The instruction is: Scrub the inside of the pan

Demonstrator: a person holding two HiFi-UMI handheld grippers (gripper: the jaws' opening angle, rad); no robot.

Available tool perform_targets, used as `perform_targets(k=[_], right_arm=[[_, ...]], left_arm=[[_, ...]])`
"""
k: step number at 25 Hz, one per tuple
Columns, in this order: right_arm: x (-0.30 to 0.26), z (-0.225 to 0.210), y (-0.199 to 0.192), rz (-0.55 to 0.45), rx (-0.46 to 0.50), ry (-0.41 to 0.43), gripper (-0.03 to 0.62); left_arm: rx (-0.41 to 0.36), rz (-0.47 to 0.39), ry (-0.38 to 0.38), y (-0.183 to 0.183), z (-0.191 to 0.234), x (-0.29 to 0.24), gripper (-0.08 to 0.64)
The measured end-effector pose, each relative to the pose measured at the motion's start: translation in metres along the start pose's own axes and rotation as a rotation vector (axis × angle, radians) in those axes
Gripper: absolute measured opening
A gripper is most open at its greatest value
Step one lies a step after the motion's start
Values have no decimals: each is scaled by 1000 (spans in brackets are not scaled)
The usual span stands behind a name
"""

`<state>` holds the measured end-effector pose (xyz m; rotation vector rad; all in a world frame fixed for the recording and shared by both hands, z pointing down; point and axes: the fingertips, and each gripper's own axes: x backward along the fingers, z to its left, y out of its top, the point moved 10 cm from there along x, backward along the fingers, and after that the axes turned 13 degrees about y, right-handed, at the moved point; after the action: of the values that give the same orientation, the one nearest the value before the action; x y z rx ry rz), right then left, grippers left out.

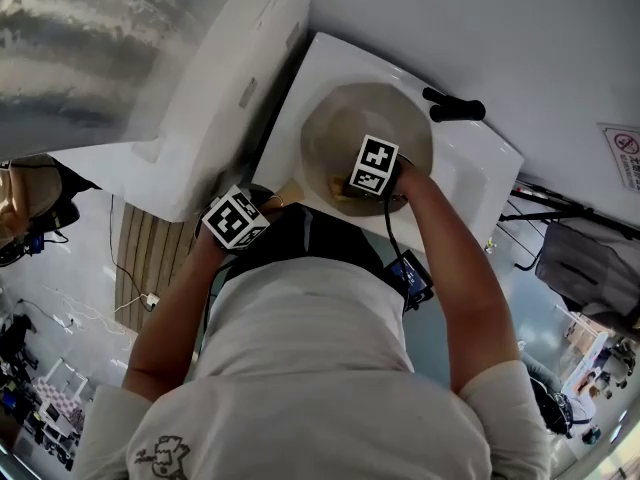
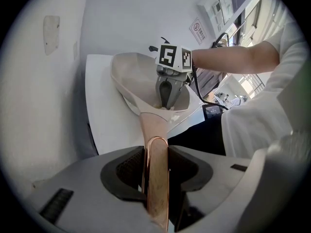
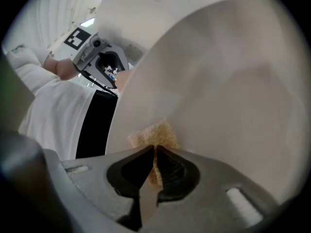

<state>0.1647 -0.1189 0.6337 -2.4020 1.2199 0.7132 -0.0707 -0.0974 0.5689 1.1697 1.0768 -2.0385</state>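
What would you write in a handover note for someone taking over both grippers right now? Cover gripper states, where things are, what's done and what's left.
Left gripper: shut on the pan handle, holding it.
Right gripper: shut on the scrub pad, which is pressed against the inside wall of the pan.
The pan is on the white table.
Done: both grips made, pad in contact.
Left: scrub across the inside. How much is already clean cannot be told.
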Motion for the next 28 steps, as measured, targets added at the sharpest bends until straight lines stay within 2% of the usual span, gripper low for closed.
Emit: perform_targets(k=[3,7,11,14,18,22,24,28], right_arm=[[6,-6,-16,122,-109,-12,26],[19,-12,-33,338,-207,-118,27],[35,-15,-40,528,-282,-284,28],[45,-30,-38,602,-264,-447,28],[59,-54,-27,593,-161,-700,28],[76,-59,-6,465,-33,-913,28],[81,-59,6,359,41,-975,26],[79,-56,22,201,171,-1033,26]], left_arm=[[0,-6,0,0,0,0,152],[0,-15,0,0,-2,0,152],[5,-19,-1,-2,-3,1,152],[5,-20,-4,-2,-3,2,152],[9,-23,-6,-2,0,1,152],[6,-22,-12,-3,1,0,152],[8,-23,-10,-3,2,0,152],[5,-26,-12,-2,2,-3,152]])
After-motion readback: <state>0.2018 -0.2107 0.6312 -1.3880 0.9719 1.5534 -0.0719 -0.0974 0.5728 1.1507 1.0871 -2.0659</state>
